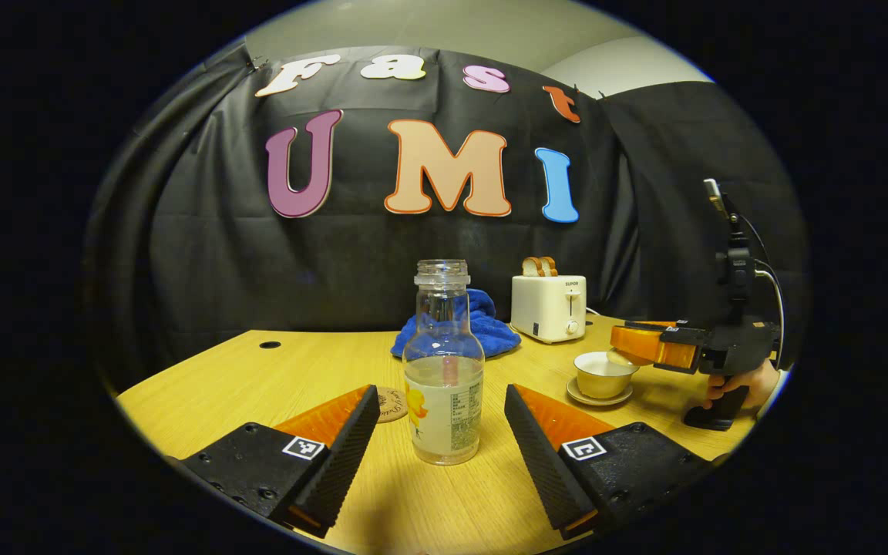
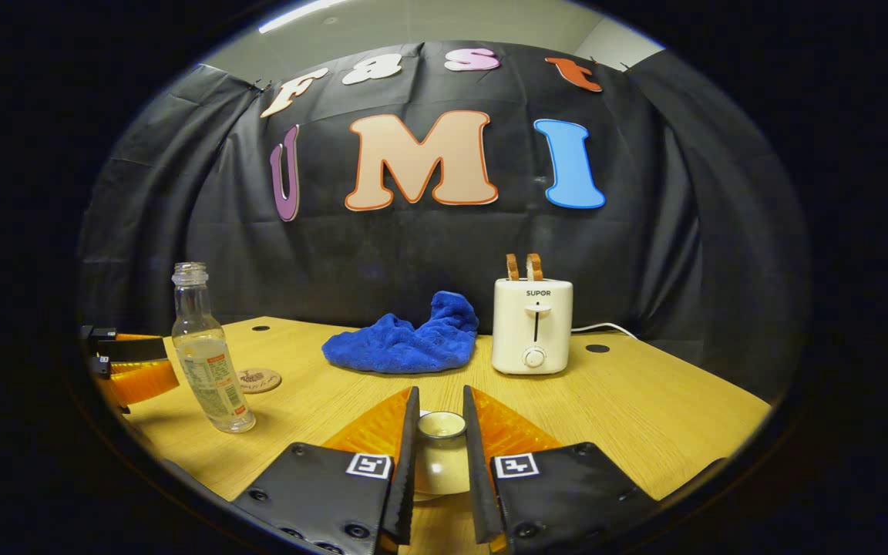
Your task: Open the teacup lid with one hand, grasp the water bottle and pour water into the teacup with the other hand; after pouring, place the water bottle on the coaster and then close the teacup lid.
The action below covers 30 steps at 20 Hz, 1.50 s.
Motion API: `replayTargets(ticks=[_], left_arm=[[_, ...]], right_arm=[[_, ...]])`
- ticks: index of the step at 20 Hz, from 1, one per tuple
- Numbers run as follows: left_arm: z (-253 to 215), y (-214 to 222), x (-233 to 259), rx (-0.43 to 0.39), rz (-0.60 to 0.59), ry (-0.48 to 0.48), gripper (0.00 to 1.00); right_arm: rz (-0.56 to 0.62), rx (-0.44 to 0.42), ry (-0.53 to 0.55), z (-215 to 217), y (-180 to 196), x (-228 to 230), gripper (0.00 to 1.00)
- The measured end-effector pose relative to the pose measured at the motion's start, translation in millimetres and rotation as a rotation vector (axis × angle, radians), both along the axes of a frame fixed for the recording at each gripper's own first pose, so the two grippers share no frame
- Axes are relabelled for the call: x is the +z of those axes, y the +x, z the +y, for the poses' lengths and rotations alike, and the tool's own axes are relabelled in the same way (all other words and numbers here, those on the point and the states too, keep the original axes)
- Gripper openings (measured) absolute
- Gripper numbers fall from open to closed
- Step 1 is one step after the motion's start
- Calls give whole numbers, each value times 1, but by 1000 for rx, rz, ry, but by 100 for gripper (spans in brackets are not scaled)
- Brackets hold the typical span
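A capless clear water bottle (image 1: 444, 362), partly filled, stands upright on the wooden table between the spread fingers of my left gripper (image 1: 440, 405), which is open and touches neither side of it. Just behind and left of the bottle lies a round cork coaster (image 1: 391, 403). The pale teacup (image 1: 603, 375) sits uncovered on its saucer (image 1: 600, 398) at the right. My right gripper (image 1: 623, 351) hovers over the cup's right rim, shut on the teacup lid (image 2: 442, 432) by its knob. The right gripper view also has the bottle (image 2: 209, 362), the coaster (image 2: 259, 379) and the left gripper (image 2: 159, 364).
A crumpled blue towel (image 2: 405, 339) lies at the back centre of the table. A white toaster (image 2: 531, 325) with two bread slices stands to its right, cord trailing behind. A hand (image 1: 745, 383) holds the right gripper's handle. Cable holes (image 2: 597, 348) dot the tabletop.
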<state>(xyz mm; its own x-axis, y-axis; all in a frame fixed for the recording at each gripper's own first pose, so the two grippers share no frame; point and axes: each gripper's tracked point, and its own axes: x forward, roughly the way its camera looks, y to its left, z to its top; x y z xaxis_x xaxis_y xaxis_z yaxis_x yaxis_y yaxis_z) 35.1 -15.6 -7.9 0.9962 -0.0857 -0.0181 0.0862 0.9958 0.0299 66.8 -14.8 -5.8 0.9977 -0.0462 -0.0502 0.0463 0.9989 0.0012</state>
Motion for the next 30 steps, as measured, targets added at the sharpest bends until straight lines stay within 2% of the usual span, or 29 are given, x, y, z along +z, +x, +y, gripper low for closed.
replayTargets(ticks=[3, 8, 14, 15, 19, 21, 26, 30], left_arm=[[2, 17, -1, -4, 27, -5, 95], [1, 38, -12, -17, 84, -19, 95], [-4, 54, -20, -19, 136, 16, 95], [-2, 57, -20, -16, 146, 22, 96], [-2, 61, -25, -8, 189, 20, 86], [-2, 65, -29, 1, 210, 30, 75], [3, 62, -28, 40, 210, 44, 72], [-6, 61, -26, 52, 203, 144, 67]], right_arm=[[-42, -19, -5, -11, -12, 6, 34], [-42, -67, -7, -31, -30, 8, 34], [-61, -209, -16, -72, -55, 12, 34], [-51, -211, -16, -73, -56, 12, 34], [-52, -210, -15, -73, -57, 11, 34], [-53, -207, -16, -72, -58, 11, 34], [-52, -199, -14, -72, -58, 10, 34], [-53, -196, -15, -72, -57, 10, 34]])
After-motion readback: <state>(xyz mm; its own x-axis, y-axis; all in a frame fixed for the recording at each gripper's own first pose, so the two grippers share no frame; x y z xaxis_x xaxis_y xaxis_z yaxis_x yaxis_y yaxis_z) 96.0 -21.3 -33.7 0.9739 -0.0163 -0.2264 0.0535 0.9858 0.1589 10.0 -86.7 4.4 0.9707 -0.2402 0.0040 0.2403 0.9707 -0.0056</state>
